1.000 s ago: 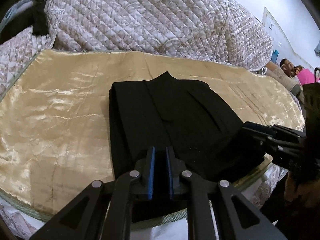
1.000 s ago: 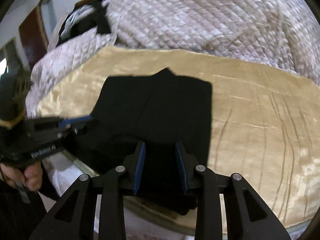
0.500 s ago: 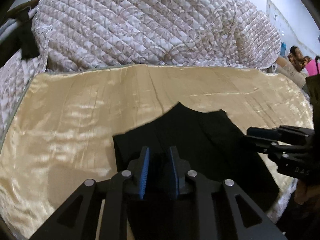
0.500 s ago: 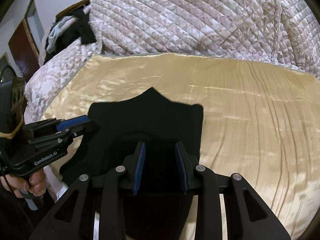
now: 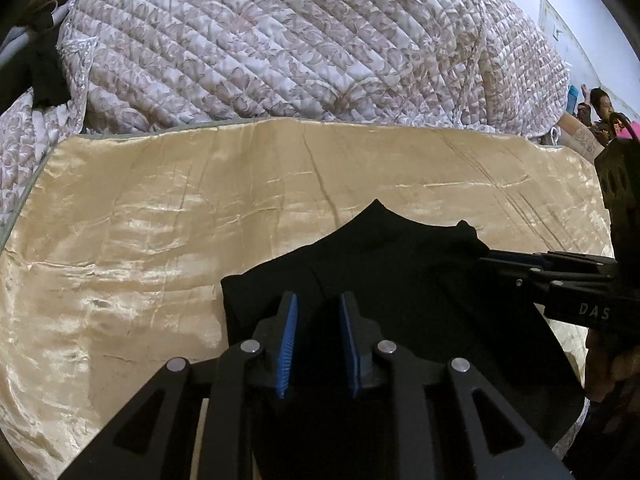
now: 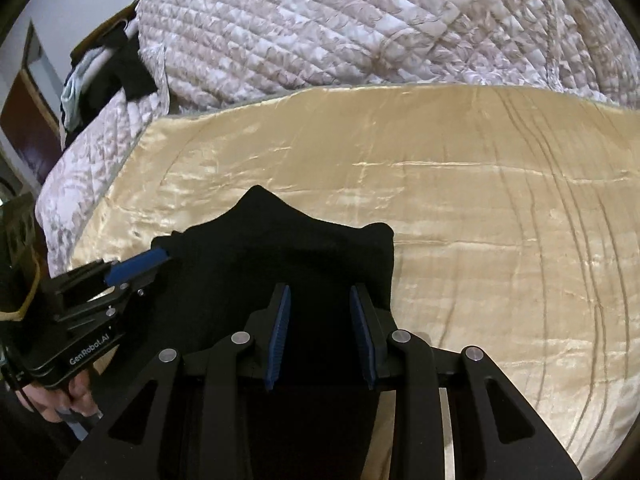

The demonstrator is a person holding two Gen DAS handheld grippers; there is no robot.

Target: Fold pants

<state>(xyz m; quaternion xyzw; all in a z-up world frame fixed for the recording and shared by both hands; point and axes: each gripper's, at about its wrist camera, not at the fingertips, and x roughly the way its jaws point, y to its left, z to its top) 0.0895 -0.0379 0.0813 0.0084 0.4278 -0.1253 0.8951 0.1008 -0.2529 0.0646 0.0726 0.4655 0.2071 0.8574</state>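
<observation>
The black pants point(image 5: 392, 276) lie folded into a compact stack on the gold satin sheet point(image 5: 168, 240), near its front edge. They also show in the right wrist view point(image 6: 288, 256). My left gripper point(image 5: 318, 300) sits over the stack's left part with its blue pads a narrow gap apart and black cloth between them. My right gripper point(image 6: 320, 292) sits over the stack's right part, pads wider apart, cloth between them too. Each gripper shows in the other's view, the right one point(image 5: 496, 258) and the left one point(image 6: 156, 258).
A quilted beige floral comforter point(image 5: 300, 48) is heaped behind the sheet. Dark clothes point(image 6: 104, 76) hang over a rail at the far left. A person point(image 5: 600, 108) sits at the far right. The sheet point(image 6: 500, 220) stretches to the right.
Both grippers have moved forward over the pants and lifted their near part. The left pads have parted a little. The stack looks shorter, with its far edge drawn nearer.
</observation>
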